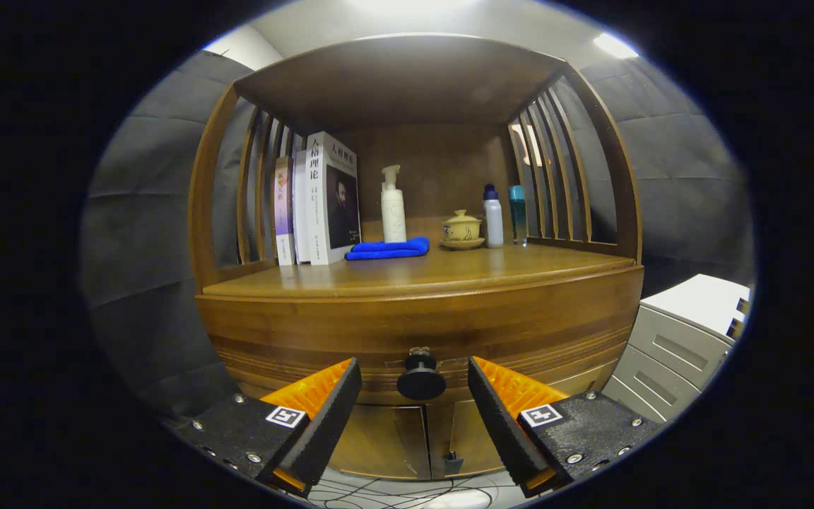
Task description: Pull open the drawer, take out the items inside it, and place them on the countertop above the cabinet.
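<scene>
Tongs (415, 382) spread wide, released, gripping nothing. Round dark knob (421, 379) sits in the gap between the two fingers, touching neither. Knob is mounted on the drawer (407, 336) front, drawer shut, so whatever is inside is hidden. Seams of the drawer are hard to pick out in the banded wood.

Beyond the tongs and above the drawer, the bench (449, 272) top of the wooden cabinet (251, 346). At its back, left of the tongs' line: upright books (326, 201); only the outer cover is readable as a cover, the rest show spines only. Next to them a folded blue cloth (387, 249) lying flat, a white pump bottle (393, 205) standing behind it. Right of that a small lidded cup on a saucer (461, 230), then a white bottle with a dark cap (493, 215), and a teal container (517, 214) partly hidden behind the slats.

Below the drawer, cabinet doors (393, 442), lower parts cut off by the fingers. Cables (407, 495) on the floor beneath. Far right, a pale drawer unit (682, 339), cut off.
</scene>
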A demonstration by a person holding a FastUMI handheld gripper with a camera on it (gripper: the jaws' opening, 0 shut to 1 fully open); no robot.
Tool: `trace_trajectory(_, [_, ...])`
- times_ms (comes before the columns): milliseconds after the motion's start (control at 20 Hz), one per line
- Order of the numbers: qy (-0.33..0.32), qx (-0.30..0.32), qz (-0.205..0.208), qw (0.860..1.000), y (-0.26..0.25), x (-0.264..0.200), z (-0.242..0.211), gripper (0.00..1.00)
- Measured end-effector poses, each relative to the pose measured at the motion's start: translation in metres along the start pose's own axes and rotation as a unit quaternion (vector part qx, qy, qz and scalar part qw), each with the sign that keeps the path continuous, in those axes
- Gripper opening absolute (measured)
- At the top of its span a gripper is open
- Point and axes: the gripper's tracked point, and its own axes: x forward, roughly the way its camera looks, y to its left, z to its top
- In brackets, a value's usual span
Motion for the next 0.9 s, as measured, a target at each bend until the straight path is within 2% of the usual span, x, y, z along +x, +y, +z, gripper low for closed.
trace_trajectory(200, [0.019,0.003,0.001,1.000,0.001,0.015,-0.013,0.94])
trace_trajectory(300, [0.025,0.003,0.001,1.000,0.002,0.022,-0.014,0.90])
trace_trajectory(500, [0.039,-0.006,0.002,0.999,0.004,0.031,-0.019,0.77])
trace_trajectory(600, [0.044,-0.018,-0.011,0.999,-0.005,0.034,-0.020,0.67])
trace_trajectory(800, [0.044,-0.006,0.001,0.999,-0.003,0.033,-0.021,0.47])
trace_trajectory(900, [0.048,-0.008,-0.001,0.999,-0.004,0.034,-0.022,0.43])
